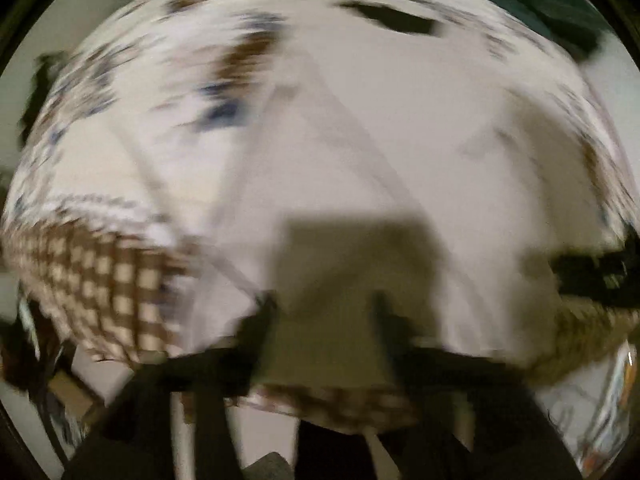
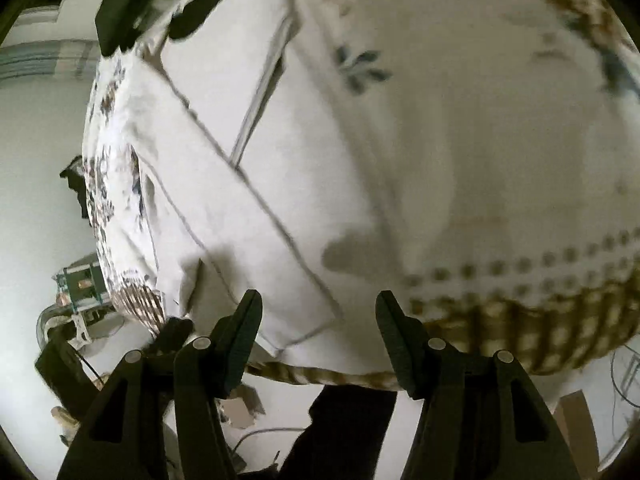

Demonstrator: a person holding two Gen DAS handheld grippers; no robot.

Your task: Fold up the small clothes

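A white garment (image 2: 240, 184) with thin dark seam lines lies spread on a patterned tablecloth (image 2: 500, 160). In the right wrist view my right gripper (image 2: 318, 300) is open and empty, its fingers hovering over the garment's near corner at the table's front edge. The left wrist view is heavily blurred. The white garment (image 1: 360, 140) fills its middle. My left gripper (image 1: 324, 304) is open above the cloth, with a dark shadow between its fingers. Nothing is held.
The tablecloth has a brown checked border (image 1: 100, 276) hanging over the table edge (image 2: 540, 332). Dark objects (image 2: 132, 4) sit at the far side. The other gripper (image 1: 596, 272) shows at the right. Clutter and a cable (image 2: 248, 428) lie on the floor below.
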